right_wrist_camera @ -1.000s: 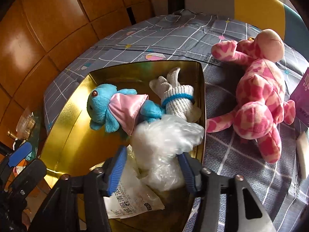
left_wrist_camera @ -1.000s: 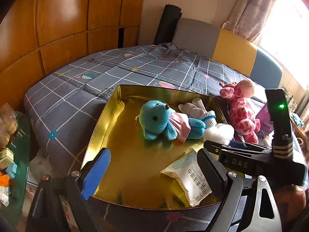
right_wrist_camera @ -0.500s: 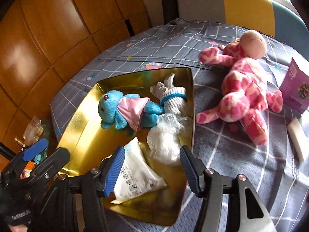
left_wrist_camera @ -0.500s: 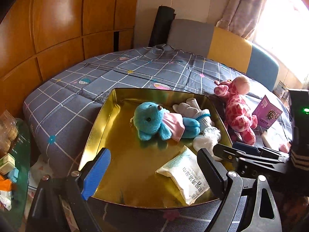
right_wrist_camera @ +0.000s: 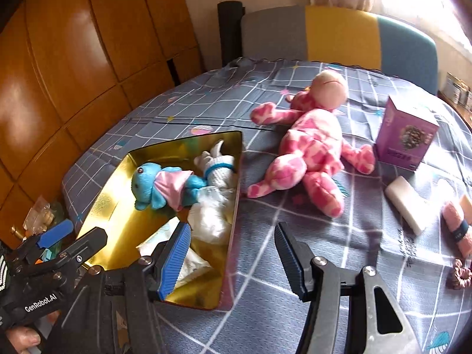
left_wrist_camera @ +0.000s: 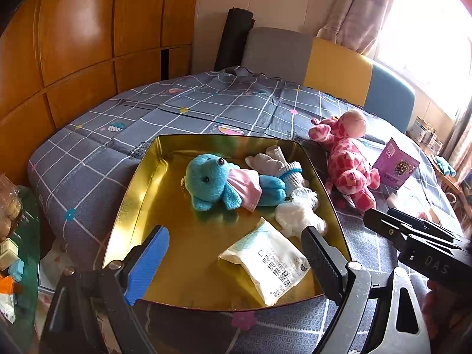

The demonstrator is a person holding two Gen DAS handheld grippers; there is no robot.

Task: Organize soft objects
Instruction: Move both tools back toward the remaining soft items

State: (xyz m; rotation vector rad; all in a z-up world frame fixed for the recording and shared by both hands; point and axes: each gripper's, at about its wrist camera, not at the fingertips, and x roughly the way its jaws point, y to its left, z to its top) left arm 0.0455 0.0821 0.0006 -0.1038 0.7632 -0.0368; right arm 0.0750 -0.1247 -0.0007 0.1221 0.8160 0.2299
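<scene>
A gold tin tray (left_wrist_camera: pixel 138 183) lies on the checked bedspread. It holds a blue plush bear (left_wrist_camera: pixel 212 183), a grey-white sock (left_wrist_camera: pixel 277 165), a crumpled white plastic bag (left_wrist_camera: pixel 298 215) and a tissue packet (left_wrist_camera: pixel 268 268). My left gripper (left_wrist_camera: pixel 234 236) hovers open over the tray's near edge, with nothing held. My right gripper (right_wrist_camera: pixel 233 230) is open and empty above the bedspread beside the tray's (right_wrist_camera: pixel 109 194) right wall. The white bag (right_wrist_camera: pixel 212 218) lies just left of its left finger. A pink spotted plush (right_wrist_camera: pixel 309 153) lies on the bed beyond it.
A purple box (right_wrist_camera: pixel 404 135), a white bar (right_wrist_camera: pixel 410 206), a pink rolled cloth (right_wrist_camera: pixel 455 227) and a scrunchie (right_wrist_camera: pixel 460 274) lie on the bed's right side. Wooden panels stand on the left, and a glass side table (left_wrist_camera: pixel 17 236) with small items sits at the lower left.
My right gripper has drawn back and up from the white bag, which stays in the tray, and now faces more to the right. The left gripper has hardly shifted.
</scene>
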